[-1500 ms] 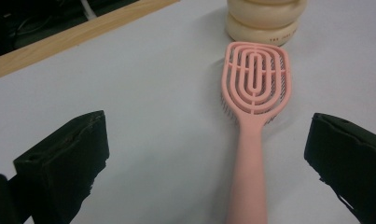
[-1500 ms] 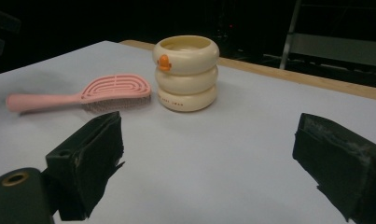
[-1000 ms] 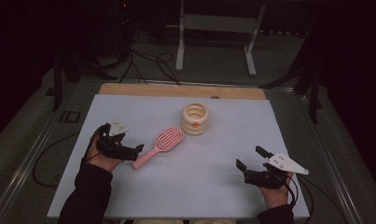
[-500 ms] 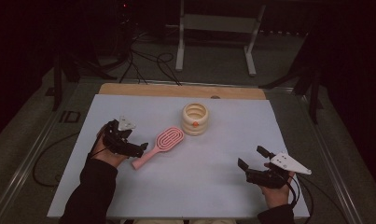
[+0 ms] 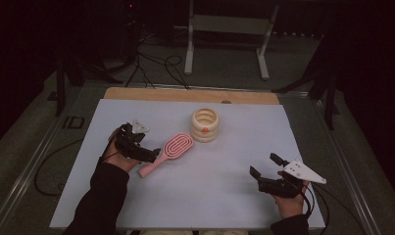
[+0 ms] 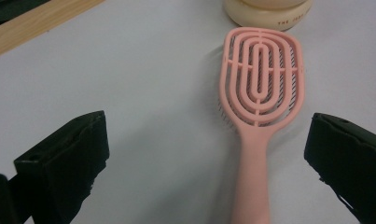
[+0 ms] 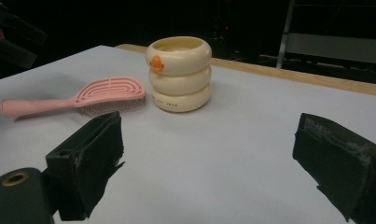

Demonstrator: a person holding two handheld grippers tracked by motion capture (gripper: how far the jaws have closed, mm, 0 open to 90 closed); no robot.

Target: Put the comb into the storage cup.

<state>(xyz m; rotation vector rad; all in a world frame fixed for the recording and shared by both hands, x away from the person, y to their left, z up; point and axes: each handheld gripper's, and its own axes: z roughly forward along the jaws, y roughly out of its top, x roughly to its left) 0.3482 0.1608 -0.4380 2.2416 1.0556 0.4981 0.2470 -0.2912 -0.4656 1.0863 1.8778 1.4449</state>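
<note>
Left hand-held gripper (image 5: 153, 154) nearer hairbrush (image 5: 168, 152)

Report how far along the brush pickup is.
Done: the left gripper is open with the pink hairbrush handle between its jaws. In hand: nothing gripped yet; the brush lies bristles-down beside the cream cup. Left: closing and lifting. The right gripper waits open, apart.

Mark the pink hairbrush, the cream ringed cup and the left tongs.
pink hairbrush (image 6: 261, 79), left gripper view, middle of its slotted head.
cream ringed cup (image 5: 205, 125), high view, side wall.
left tongs (image 6: 206, 154), left gripper view, midway between its open tips.
</note>
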